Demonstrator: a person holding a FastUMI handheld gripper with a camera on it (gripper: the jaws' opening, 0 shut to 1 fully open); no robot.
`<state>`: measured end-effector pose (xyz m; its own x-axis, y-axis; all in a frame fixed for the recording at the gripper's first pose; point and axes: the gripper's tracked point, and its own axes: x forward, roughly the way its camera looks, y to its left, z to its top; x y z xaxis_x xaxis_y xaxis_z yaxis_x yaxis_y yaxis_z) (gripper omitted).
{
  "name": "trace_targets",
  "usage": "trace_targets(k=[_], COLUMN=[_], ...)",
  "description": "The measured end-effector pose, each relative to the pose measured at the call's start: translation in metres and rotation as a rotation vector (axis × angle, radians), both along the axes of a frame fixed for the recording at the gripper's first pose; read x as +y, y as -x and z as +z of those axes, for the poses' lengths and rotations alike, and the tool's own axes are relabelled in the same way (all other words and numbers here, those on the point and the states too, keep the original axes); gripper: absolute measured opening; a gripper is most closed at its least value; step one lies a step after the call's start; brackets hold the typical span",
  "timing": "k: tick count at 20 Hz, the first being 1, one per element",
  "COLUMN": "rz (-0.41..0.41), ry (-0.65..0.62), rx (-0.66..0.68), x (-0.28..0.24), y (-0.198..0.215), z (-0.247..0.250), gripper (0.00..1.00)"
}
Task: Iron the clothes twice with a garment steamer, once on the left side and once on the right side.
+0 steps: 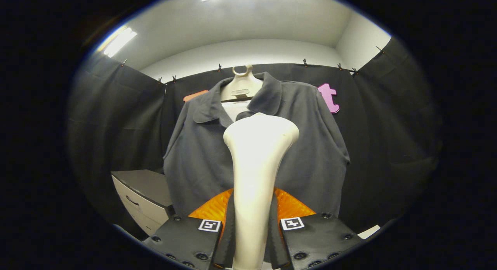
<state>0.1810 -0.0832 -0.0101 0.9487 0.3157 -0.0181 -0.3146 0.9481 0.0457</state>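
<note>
Before hanging shirt [310, 145]: left of shirt, low drawer cabinet [141, 198] against booth wall, idle. Centre, gripper [254, 231] clamped on garment steamer [258, 161], both fingers pressing handle; head raised to chest height, just below collar, apparently poised for stroke. Shirt on pale hanger [241, 85], spread flat for steaming. Hanger label too small to read; finger tags [292, 223] carry square codes, no writing.

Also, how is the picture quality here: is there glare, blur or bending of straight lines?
In the gripper view, the steamer, clamped between the gripper fingers, is so brightly lit that its head looks nearly washed out; the ceiling lights glare white; the fisheye lens bends the booth wall's top edge into a curve; the grey shirt stays fairly sharp, though dim.
</note>
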Motion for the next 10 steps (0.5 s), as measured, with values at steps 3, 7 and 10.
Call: trace_targets(k=[3, 7, 10], rz=[-0.044, -0.080, -0.092], ry=[-0.002, 0.000, -0.012], rx=[0.013, 0.051, 0.078], x=[-0.019, -0.033, -0.036], y=[-0.020, -0.042, -0.052], z=[0.000, -0.013, -0.022], gripper=[0.42, 0.42, 0.42])
